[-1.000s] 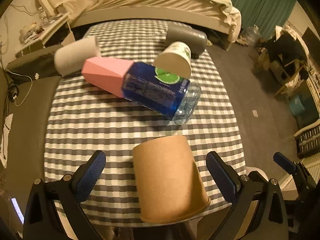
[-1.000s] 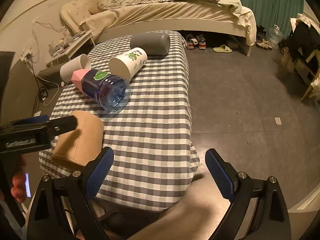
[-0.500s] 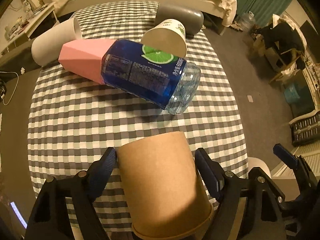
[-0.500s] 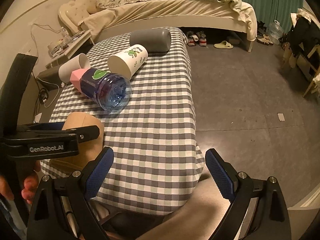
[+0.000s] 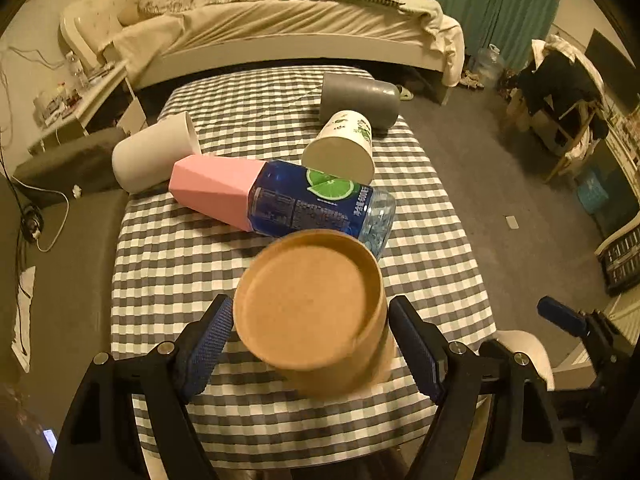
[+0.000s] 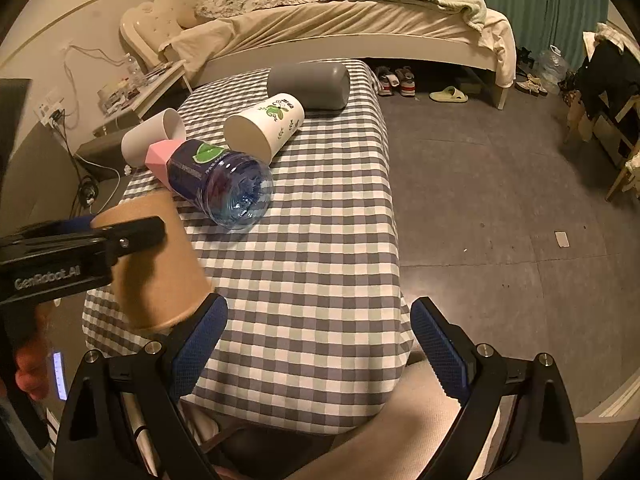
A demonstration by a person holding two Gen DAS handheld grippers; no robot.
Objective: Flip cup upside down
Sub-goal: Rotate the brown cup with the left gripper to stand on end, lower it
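A brown paper cup (image 5: 312,308) is held between the fingers of my left gripper (image 5: 310,344), which is shut on its sides. The cup is lifted off the checked tablecloth (image 5: 180,264) and tilted, with its flat base turned toward the left wrist camera. In the right wrist view the same cup (image 6: 156,264) shows at the left, bottom end up, with the left gripper's black finger across it. My right gripper (image 6: 320,344) is open and empty over the near right edge of the table.
A blue bottle (image 5: 316,204) lies on its side inside a pink cup (image 5: 212,184). A white cup (image 5: 152,152), a leaf-printed paper cup (image 5: 344,148) and a grey cup (image 5: 360,96) lie on their sides behind. A bed (image 5: 280,36) stands beyond the table.
My left gripper closed on the brown cup, which lay on its side, lifted it and tilted it so its base faces the camera. The right gripper stayed nearly still.
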